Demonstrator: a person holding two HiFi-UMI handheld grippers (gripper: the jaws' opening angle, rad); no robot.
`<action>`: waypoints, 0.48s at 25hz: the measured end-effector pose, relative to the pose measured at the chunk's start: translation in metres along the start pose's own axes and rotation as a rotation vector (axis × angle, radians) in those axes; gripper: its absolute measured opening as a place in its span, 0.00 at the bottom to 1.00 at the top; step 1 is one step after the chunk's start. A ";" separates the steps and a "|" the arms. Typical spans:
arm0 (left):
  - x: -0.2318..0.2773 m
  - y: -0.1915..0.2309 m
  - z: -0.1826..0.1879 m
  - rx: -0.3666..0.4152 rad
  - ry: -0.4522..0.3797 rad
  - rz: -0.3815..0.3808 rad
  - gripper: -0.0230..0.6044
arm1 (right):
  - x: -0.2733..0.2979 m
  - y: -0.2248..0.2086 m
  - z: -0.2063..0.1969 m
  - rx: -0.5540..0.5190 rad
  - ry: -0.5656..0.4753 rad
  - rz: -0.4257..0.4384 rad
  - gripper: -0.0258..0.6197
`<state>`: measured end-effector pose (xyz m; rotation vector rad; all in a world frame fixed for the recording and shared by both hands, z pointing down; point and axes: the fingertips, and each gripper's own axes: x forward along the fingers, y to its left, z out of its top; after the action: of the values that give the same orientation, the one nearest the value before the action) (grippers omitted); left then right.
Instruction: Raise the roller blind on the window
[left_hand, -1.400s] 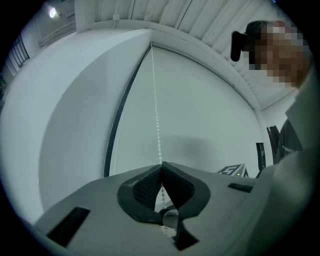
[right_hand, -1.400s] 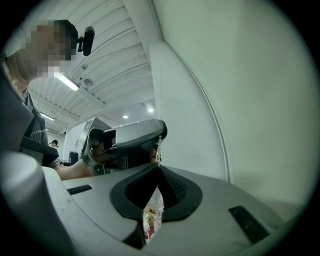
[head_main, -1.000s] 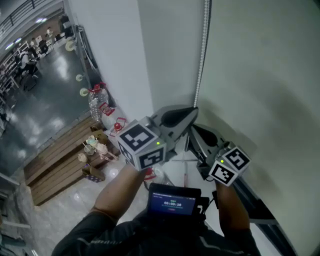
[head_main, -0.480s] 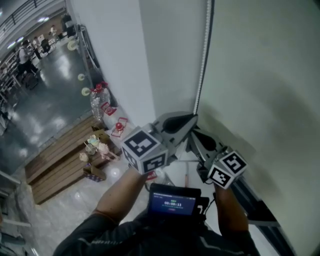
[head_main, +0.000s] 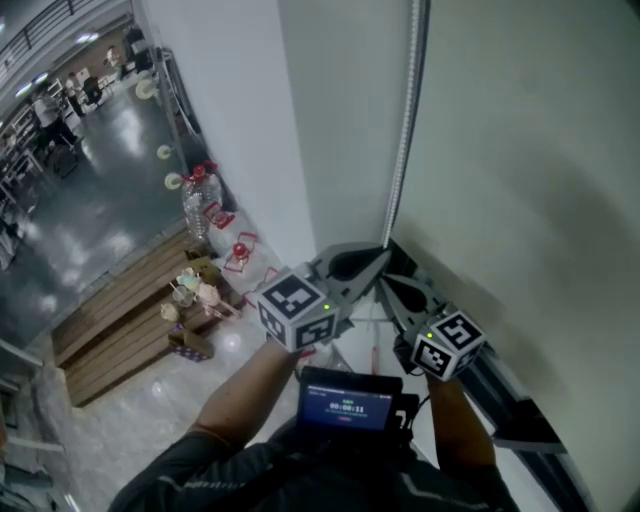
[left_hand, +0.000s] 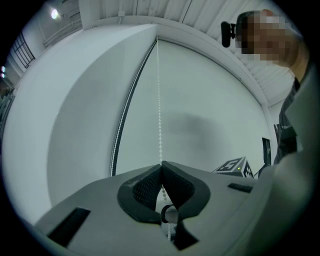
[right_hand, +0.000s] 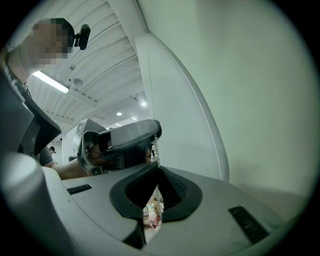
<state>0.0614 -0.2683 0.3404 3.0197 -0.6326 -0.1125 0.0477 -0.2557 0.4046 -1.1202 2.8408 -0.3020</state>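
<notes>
1. Filling the right side of the head view, the roller blind (head_main: 520, 150) hangs pale and flat.
2. White wall (head_main: 250, 120) stands just to its left.
3. Left gripper (head_main: 383, 250) points at the blind's left edge, with its jaws pinched shut on the bead chain (head_main: 403, 130).
4. Right gripper (head_main: 386, 284) sits just below and beside it, jaws pressed together, nothing showing between them.
5. The bead chain runs straight up from the left jaws, along the blind's left edge.
</notes>
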 end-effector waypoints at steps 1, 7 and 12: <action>-0.001 0.001 -0.006 -0.008 0.006 -0.002 0.03 | 0.000 0.000 -0.005 0.000 0.015 -0.002 0.04; -0.001 -0.001 -0.038 -0.043 0.048 -0.018 0.03 | -0.003 -0.006 -0.039 0.046 0.093 -0.034 0.04; 0.000 0.000 -0.053 -0.063 0.063 -0.022 0.03 | -0.006 -0.009 -0.051 0.059 0.143 -0.032 0.05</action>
<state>0.0655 -0.2666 0.3933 2.9575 -0.5799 -0.0378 0.0513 -0.2500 0.4566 -1.1792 2.9160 -0.4837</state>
